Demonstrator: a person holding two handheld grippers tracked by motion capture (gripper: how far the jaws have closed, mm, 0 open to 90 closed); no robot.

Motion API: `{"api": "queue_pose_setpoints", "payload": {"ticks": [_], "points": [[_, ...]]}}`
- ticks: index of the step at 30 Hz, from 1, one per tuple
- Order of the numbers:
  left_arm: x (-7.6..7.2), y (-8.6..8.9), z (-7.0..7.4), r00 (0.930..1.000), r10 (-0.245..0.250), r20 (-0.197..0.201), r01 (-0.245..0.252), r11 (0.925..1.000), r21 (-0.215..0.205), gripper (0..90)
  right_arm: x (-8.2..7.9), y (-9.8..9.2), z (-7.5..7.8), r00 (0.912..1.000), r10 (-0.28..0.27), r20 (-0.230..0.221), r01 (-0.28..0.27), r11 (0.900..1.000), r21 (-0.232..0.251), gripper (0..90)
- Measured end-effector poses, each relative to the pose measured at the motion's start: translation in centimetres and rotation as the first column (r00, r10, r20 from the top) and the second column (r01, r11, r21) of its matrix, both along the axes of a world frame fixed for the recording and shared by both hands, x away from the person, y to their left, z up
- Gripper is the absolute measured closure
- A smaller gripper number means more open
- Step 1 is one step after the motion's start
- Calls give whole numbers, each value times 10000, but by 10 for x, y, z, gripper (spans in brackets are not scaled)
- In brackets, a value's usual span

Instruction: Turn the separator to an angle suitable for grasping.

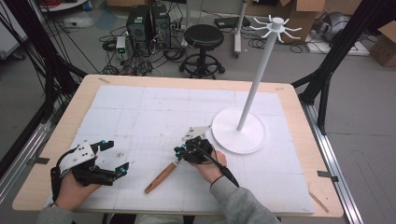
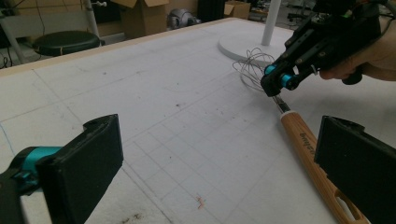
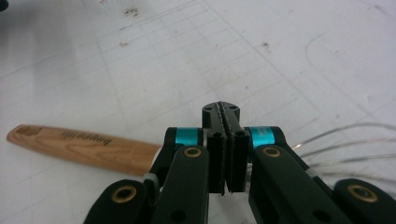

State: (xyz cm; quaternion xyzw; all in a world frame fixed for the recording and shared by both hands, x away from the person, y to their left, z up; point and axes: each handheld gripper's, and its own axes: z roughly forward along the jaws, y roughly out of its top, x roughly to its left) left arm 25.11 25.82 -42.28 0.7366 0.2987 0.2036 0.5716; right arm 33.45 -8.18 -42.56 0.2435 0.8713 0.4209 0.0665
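A whisk with a wooden handle [image 1: 161, 177] lies on the white mat, and its thin wire loops [image 2: 252, 65] point toward the stand. My right gripper [image 1: 180, 151] hovers over the whisk's metal neck, and its jaws are pressed together. In the right gripper view the gripper [image 3: 226, 116] has the handle [image 3: 84, 147] to its left and the wires [image 3: 345, 144] to its right, and the whisk passes underneath the jaws. No part of the whisk shows between the pads. My left gripper [image 1: 109, 158] rests at the front left, wide open and holding nothing. The whisk handle [image 2: 308, 144] lies ahead of its right finger [image 2: 359, 163].
A white stand with a round base [image 1: 238, 133], a tall pole and hooked arms on top [image 1: 275, 25] is on the mat's right half, just beyond the whisk. The wooden table edge [image 1: 60, 116] frames the mat. A stool and computer gear are on the floor behind.
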Motion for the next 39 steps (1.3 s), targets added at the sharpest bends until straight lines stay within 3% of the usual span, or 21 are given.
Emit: {"api": "queue_pose_setpoints", "payload": {"ticks": [9, 24, 39], "points": [[0, 1, 0, 9999, 125, 86, -125, 9999, 0, 17, 13, 4, -6, 9984, -204, -518, 162, 9967, -801, 900], [0, 1, 0, 10000, 52, 0, -52, 10000, -40, 17, 5, 8, -7, 9999, 53, -126, -73, 9868, -1617, 900], [0, 1, -1, 9999, 33, -95, -33, 10000, -32, 17, -2, 3, -4, 9999, 114, -29, -117, 9838, -1787, 900]]}}
